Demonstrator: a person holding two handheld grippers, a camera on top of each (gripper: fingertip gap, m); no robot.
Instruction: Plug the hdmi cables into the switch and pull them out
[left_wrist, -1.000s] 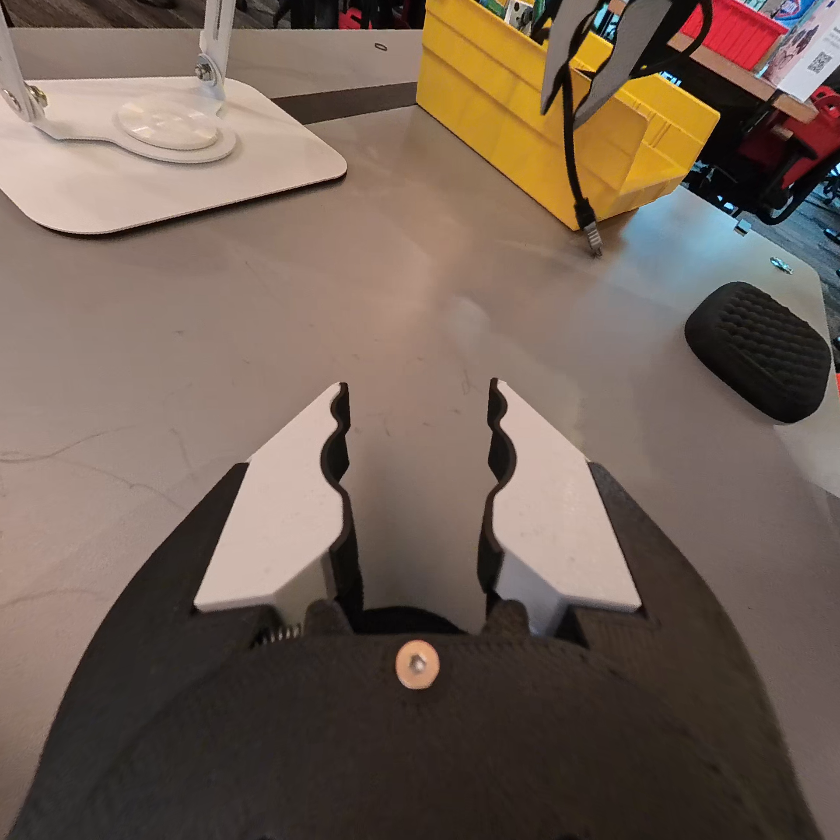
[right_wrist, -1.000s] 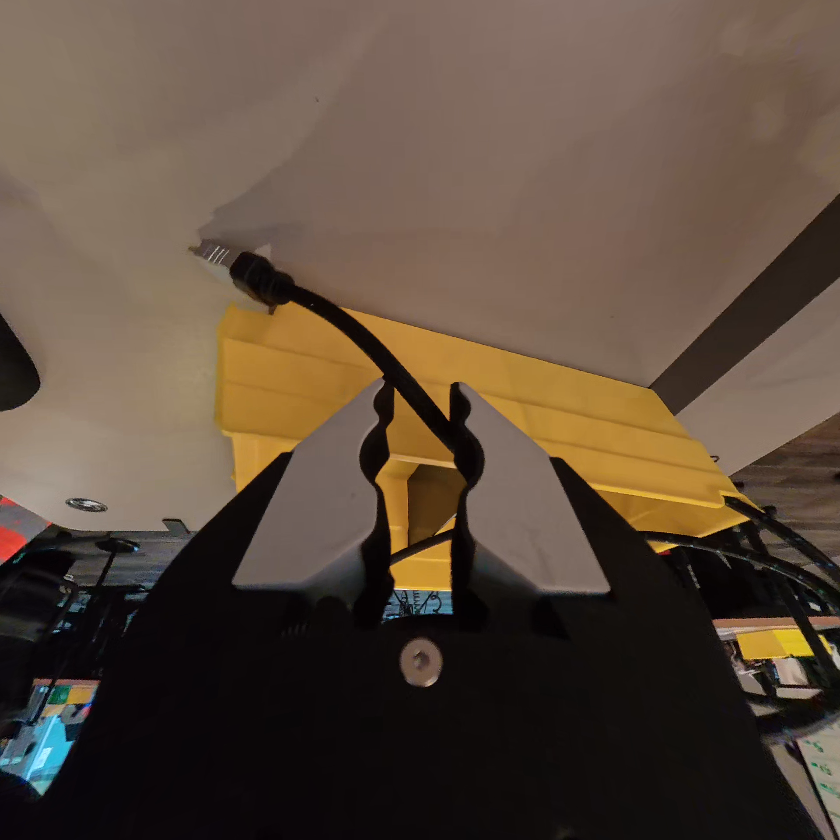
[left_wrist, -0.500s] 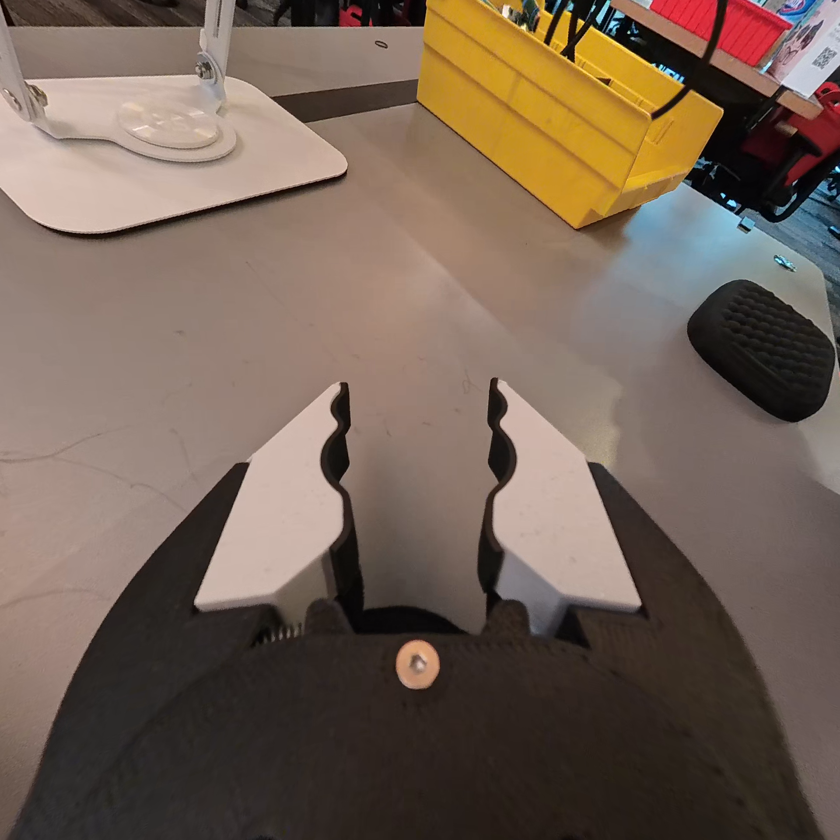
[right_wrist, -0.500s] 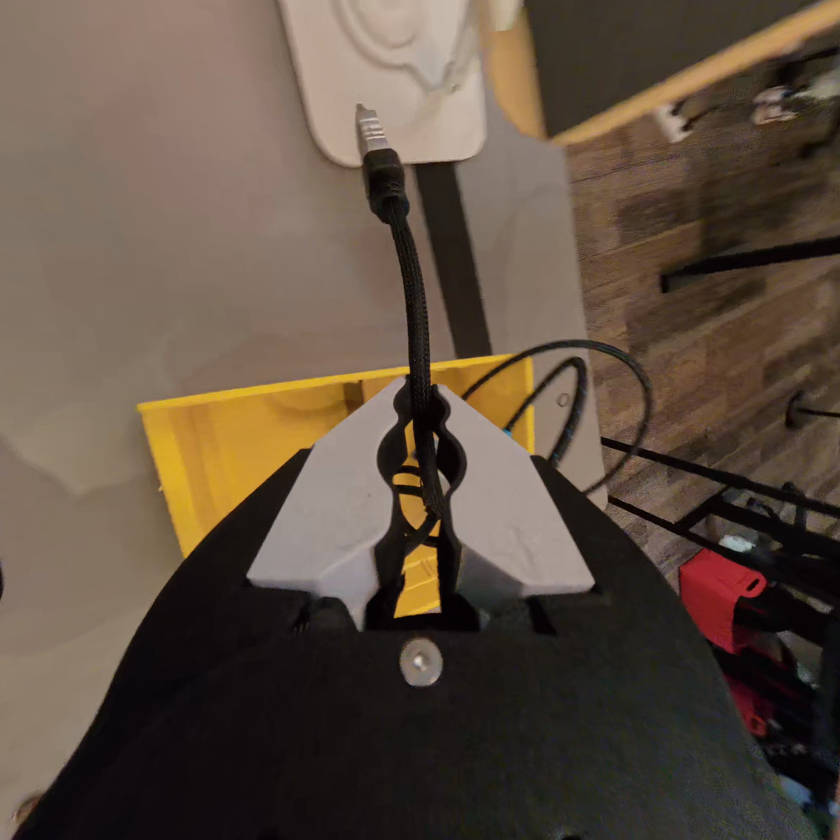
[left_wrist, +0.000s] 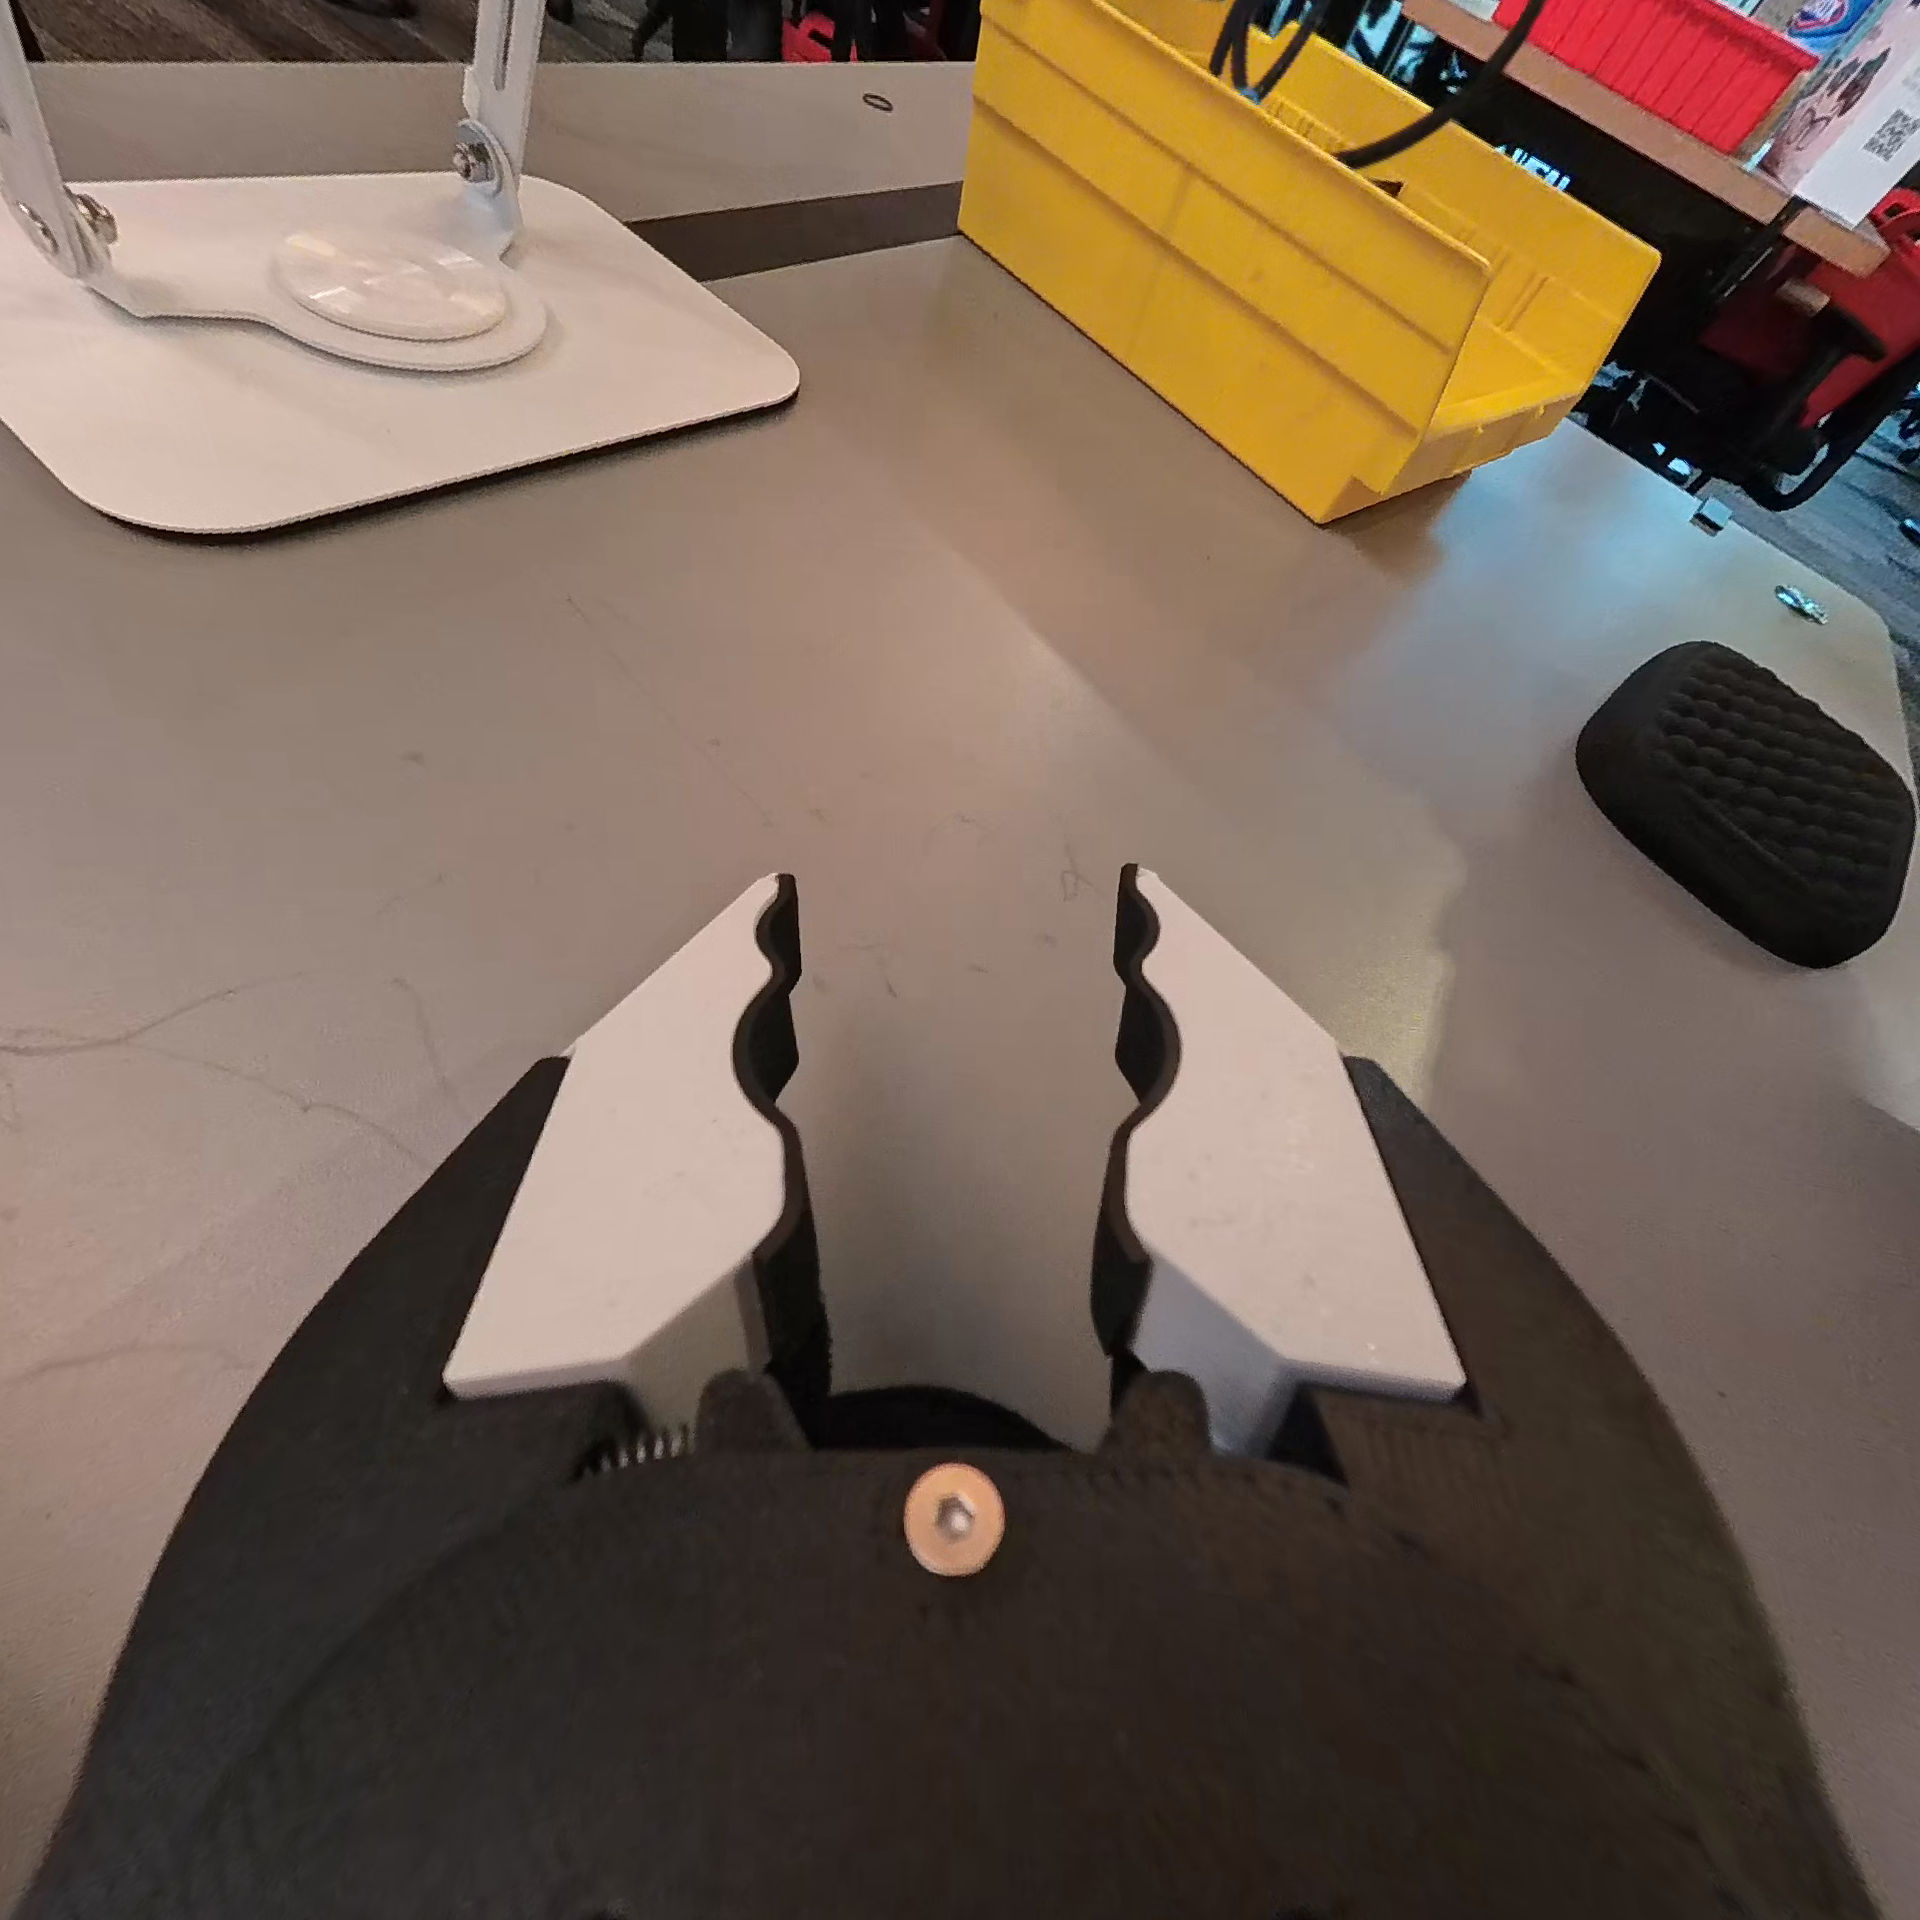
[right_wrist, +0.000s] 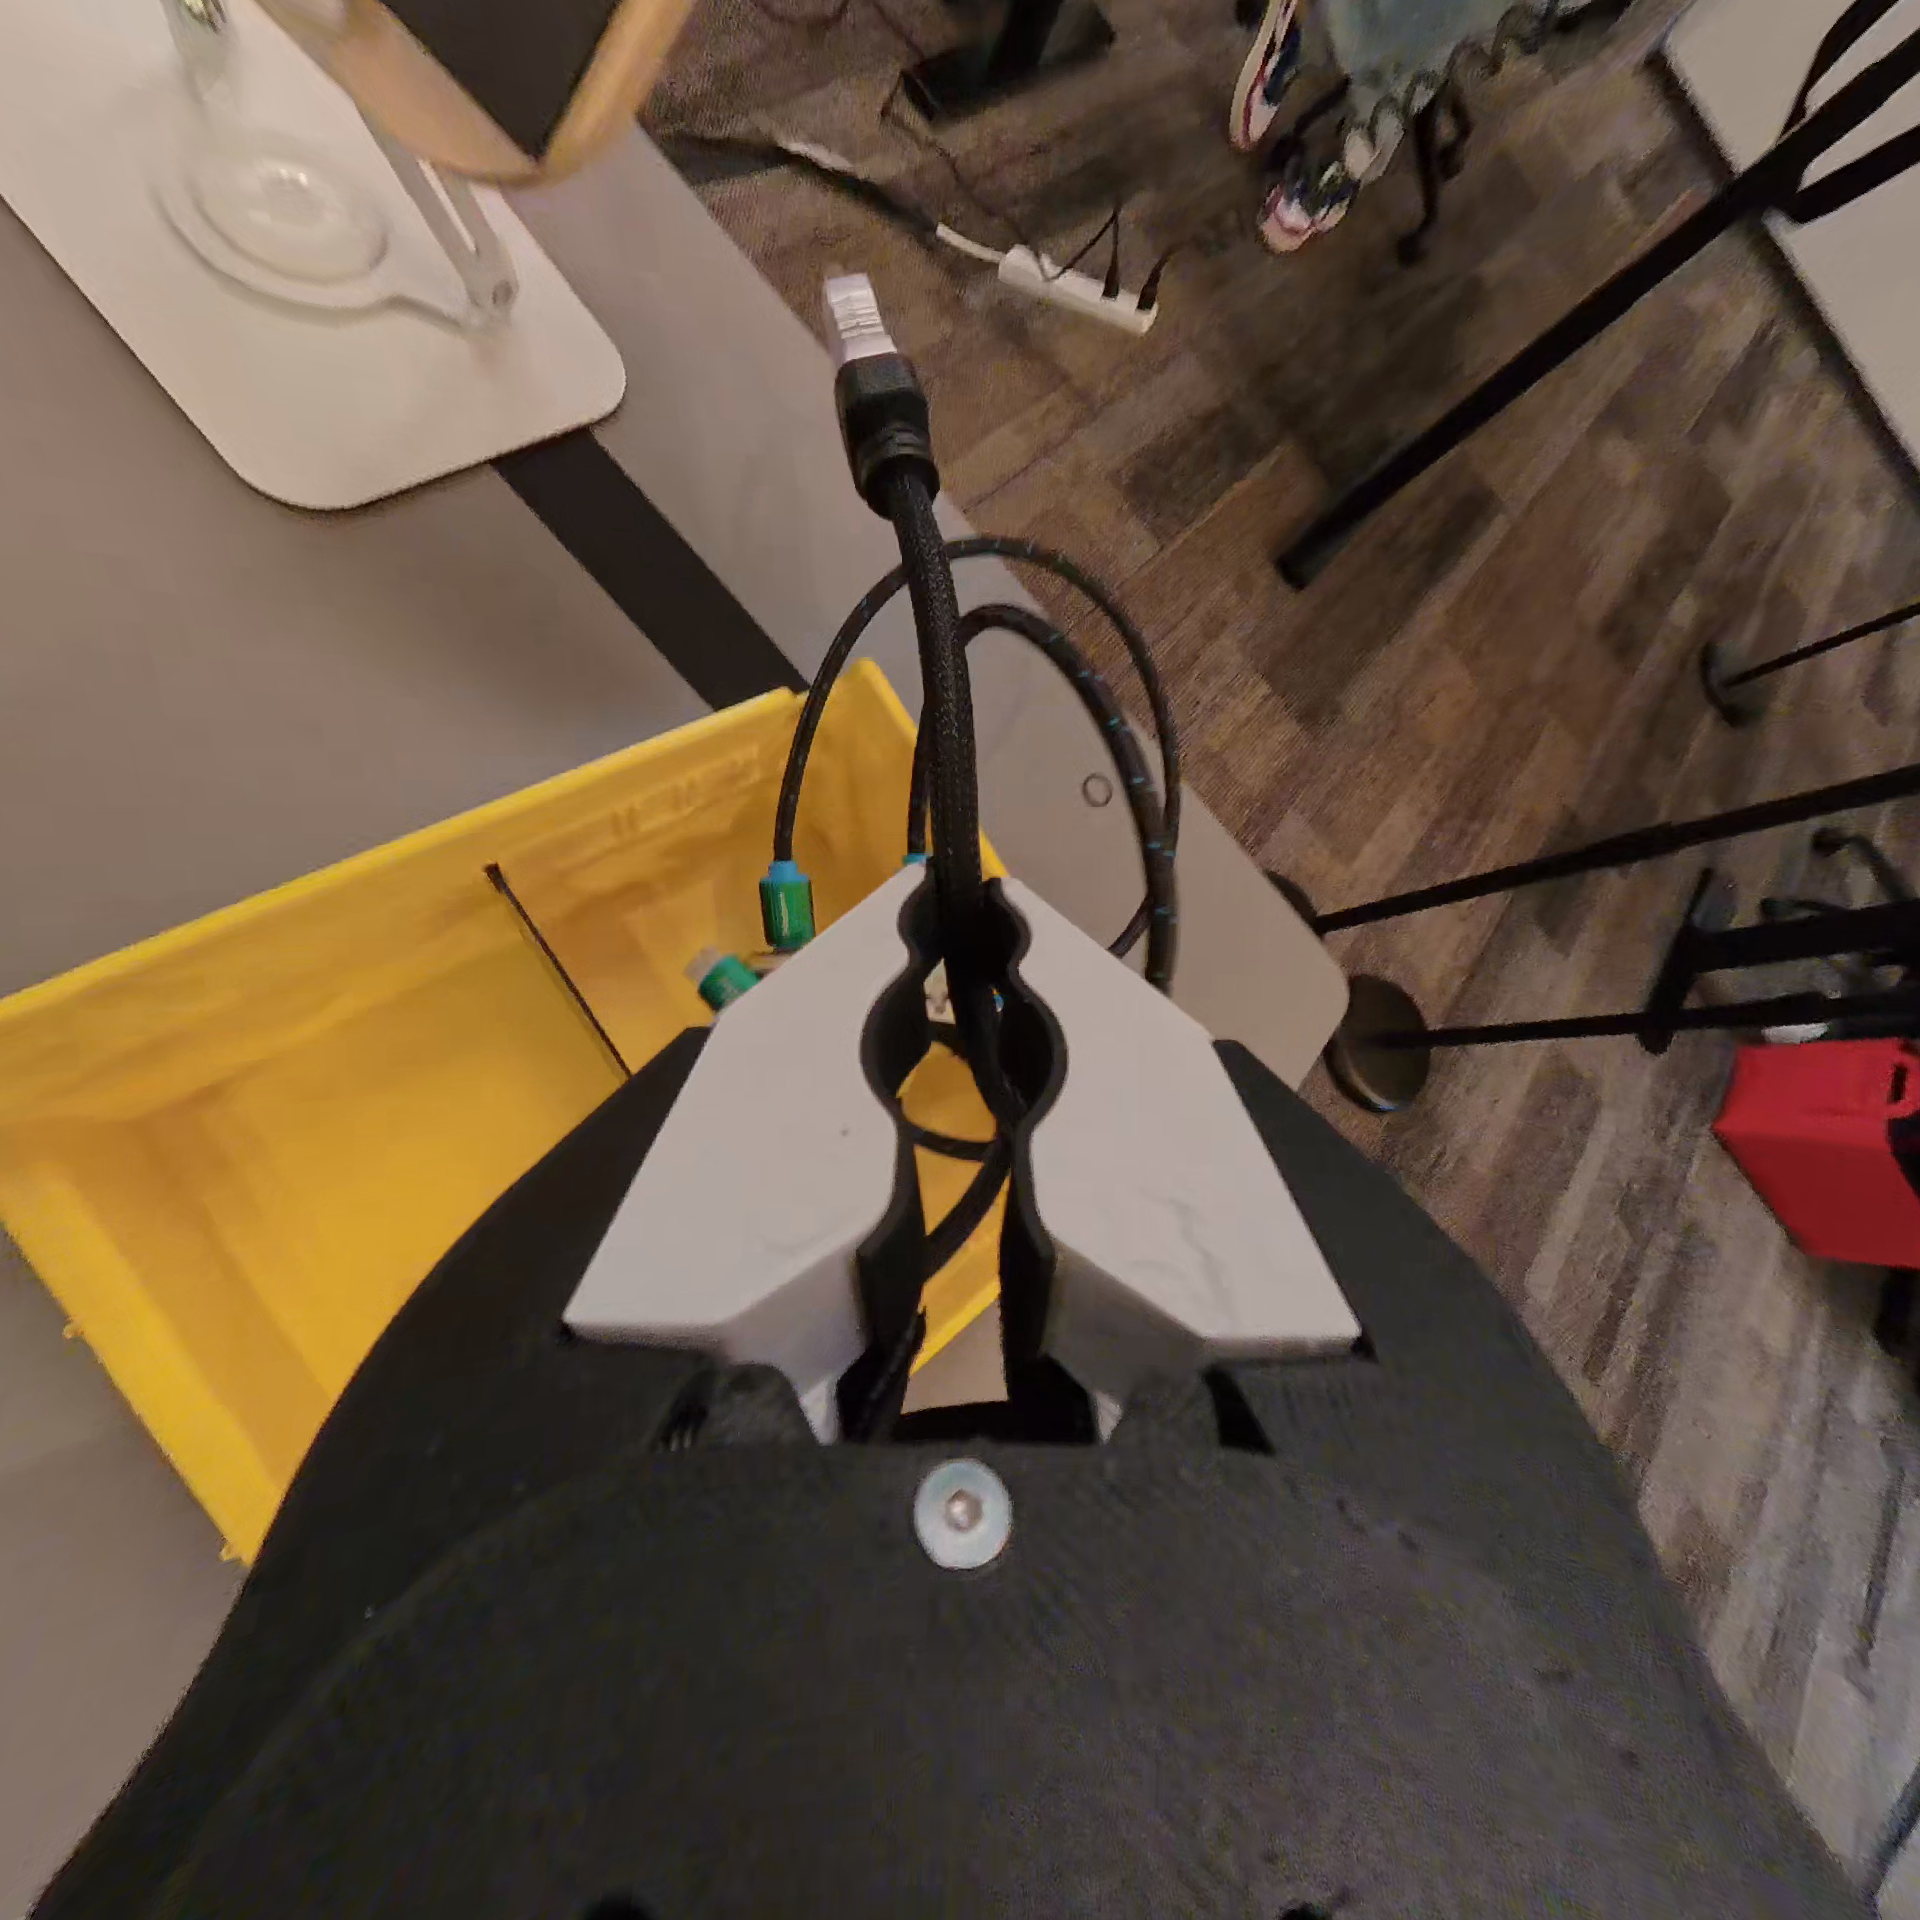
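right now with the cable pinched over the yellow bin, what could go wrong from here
1. The right hand-held gripper grips the braided cable well behind its plug, so the free end may sway and be hard to aim.
2. Thin looped cables in the yellow bin lie close against it and could snag and lift out.
3. No switch is in view, and the left hand-held gripper is open and empty.

A grey bench (left_wrist: 623, 727) carries a white stand base (left_wrist: 343, 395) at its far left, a yellow bin (left_wrist: 1226, 281) at the far right and a black ridged pad (left_wrist: 1745, 800) near the right edge, perhaps a foot pedal.
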